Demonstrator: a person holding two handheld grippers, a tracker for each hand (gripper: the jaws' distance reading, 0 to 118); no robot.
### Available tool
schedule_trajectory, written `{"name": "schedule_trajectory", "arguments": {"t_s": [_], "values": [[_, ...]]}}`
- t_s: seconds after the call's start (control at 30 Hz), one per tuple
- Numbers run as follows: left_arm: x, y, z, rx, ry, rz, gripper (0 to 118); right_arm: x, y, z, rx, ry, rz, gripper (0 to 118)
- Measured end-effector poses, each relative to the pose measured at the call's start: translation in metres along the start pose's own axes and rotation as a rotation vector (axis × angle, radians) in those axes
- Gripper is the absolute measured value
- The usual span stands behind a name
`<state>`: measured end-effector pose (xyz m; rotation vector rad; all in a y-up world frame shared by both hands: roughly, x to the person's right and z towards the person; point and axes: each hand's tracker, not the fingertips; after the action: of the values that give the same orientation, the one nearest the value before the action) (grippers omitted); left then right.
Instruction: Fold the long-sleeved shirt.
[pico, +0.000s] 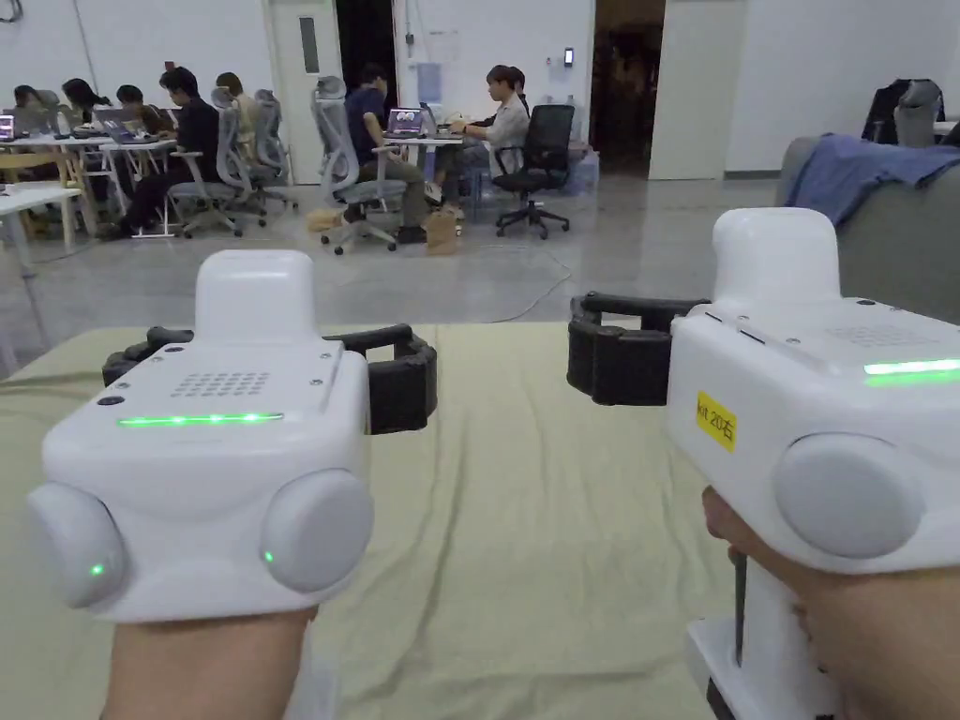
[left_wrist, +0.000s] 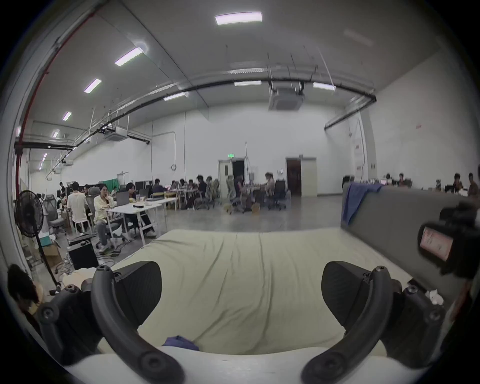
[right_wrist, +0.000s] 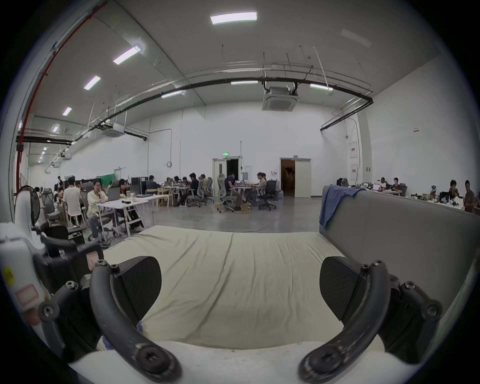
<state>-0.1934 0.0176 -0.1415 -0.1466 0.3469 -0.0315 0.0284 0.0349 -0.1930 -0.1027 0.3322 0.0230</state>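
The left gripper and right gripper hang over the green sheet, fingers wide open, holding nothing. A blue cloth, maybe the shirt, hangs on the grey sofa. Folding has not begun.

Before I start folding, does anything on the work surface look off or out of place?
The pale green sheet is creased, and no shirt is laid out on it. Blue fabric peeks out at its near edge, and a blue garment hangs over the grey sofa back. Both hand-held grippers are open.
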Motion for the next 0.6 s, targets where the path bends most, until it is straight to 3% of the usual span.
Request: {"name": "schedule_trajectory", "arguments": {"t_s": [0.2,0.37,0.6], "values": [[0.004,-0.037,-0.009,-0.082,-0.055,0.006,118,0.004,-0.037,-0.007,-0.052,-0.033,-0.006,118],[0.007,-0.035,-0.007,-0.059,-0.057,0.007,118,0.008,-0.037,-0.007,-0.054,-0.032,-0.032,118],[0.002,-0.035,-0.003,-0.046,-0.072,0.045,118,0.009,-0.044,-0.005,-0.041,-0.029,-0.004,118]]}}
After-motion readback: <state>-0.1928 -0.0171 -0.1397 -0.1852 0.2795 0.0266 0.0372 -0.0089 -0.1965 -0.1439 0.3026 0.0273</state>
